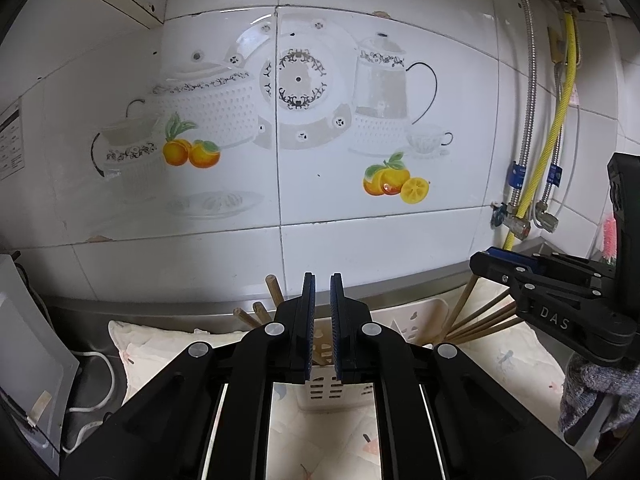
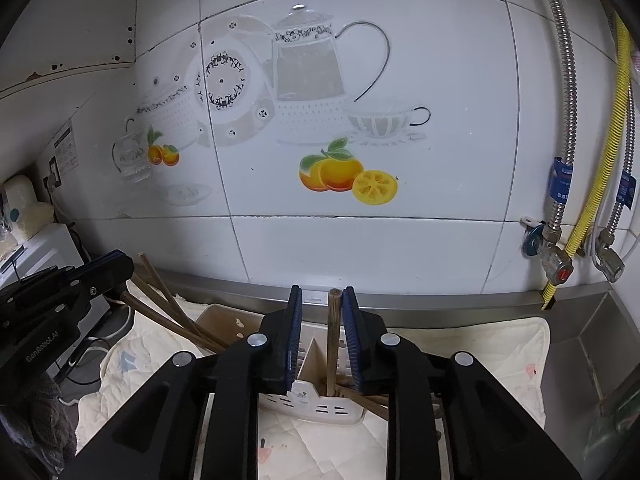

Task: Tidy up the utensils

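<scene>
Chopsticks [image 2: 333,336] sit in the white slotted holder [image 2: 316,400] on the padded cloth [image 2: 500,344] covering the bench. One stands upright between the right gripper [image 2: 321,300] pads, jaws slightly apart, not pinching it. Left gripper [image 1: 322,300] is narrowly open, holding nothing, over the holder.

- White wall tiles [image 2: 440,60] carry grey teapots, a black-scrolled plate and orange-and-yellow citrus.
- Brown wooden chopsticks [image 2: 334,340] stand in a cream slotted holder [image 2: 320,404].
- Black left gripper [image 1: 322,280] and right gripper [image 2: 321,292] have blue pads.
- A yellow ribbed hose [image 2: 600,172] runs beside silver ones.
</scene>
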A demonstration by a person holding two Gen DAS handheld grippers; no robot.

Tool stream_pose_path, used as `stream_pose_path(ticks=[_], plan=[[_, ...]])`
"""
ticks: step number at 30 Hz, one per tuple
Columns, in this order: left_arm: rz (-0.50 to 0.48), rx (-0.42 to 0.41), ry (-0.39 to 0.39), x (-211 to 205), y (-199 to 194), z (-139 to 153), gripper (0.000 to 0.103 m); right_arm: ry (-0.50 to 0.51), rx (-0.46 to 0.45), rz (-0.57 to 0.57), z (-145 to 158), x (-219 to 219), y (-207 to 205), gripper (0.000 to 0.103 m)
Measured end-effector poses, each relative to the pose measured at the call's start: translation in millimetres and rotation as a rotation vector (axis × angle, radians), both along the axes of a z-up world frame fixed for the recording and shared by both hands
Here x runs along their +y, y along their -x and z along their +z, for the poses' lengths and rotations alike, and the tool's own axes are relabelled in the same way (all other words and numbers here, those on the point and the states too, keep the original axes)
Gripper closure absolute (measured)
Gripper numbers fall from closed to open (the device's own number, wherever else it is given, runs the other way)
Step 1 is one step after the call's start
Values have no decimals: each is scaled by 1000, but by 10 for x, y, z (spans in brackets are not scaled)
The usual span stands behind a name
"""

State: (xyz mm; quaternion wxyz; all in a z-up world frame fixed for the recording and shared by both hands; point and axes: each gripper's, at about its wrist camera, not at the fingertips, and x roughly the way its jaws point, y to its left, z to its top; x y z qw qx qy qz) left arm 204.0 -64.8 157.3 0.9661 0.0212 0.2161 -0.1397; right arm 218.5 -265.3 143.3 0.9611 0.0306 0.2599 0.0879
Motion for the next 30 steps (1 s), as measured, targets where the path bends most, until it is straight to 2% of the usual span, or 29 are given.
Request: stream_pose_path(ticks=[4,7,14,18,23,30], plan=[[7,-5,3,17,46,8,82,1,-6,0,33,-5,56,77],[7,-10,3,29,98,15,78,9,-11,-3,55,-6,98,74],[11,-37,8,71,255,53,56,28,-27,-9,89,-16,209,61],[15,-51,14,106,344,79,50,46,-38,-11,116,-4,308,54],[25,-66,21,187,480,84,34,67,-54,-18,132,9,441,47],[37,-59,46,356,683,38,20,76,-62,-33,92,26,656,35]])
